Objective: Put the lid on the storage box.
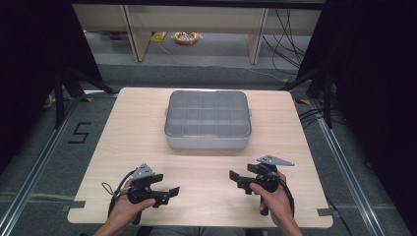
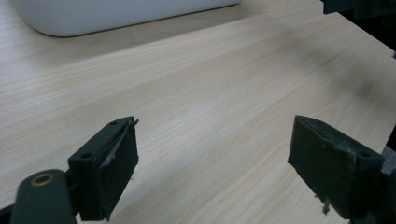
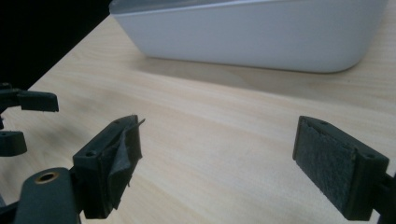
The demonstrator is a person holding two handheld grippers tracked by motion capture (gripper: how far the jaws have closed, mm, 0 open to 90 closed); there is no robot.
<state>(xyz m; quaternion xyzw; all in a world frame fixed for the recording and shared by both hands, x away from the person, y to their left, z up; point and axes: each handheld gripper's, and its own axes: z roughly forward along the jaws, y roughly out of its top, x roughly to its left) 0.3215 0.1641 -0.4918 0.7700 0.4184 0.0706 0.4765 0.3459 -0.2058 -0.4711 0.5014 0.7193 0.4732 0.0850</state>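
A grey plastic compartment box [image 1: 207, 120] with a clear lid sits at the middle back of the wooden table [image 1: 142, 132]. My left gripper [image 1: 169, 192] is held low over the table's front left, pointing right, jaws wide apart with nothing between them. My right gripper [image 1: 236, 180] is at the front right, pointing left, likewise open and empty. In the left gripper view the open jaws [image 2: 215, 126] frame bare wood, with the box [image 2: 107, 14] beyond. The right gripper view has its open jaws [image 3: 219, 123] facing the box's side wall [image 3: 261, 37], and the left gripper's jaws [image 3: 28, 100] show at the left edge.
Bare wood lies between the two grippers and the box. Black stand legs [image 1: 64, 86] rise left of the table, more legs and cables [image 1: 319, 88] to its right. A "5" is taped on the floor [image 1: 78, 132]. Wooden furniture legs [image 1: 135, 34] stand behind.
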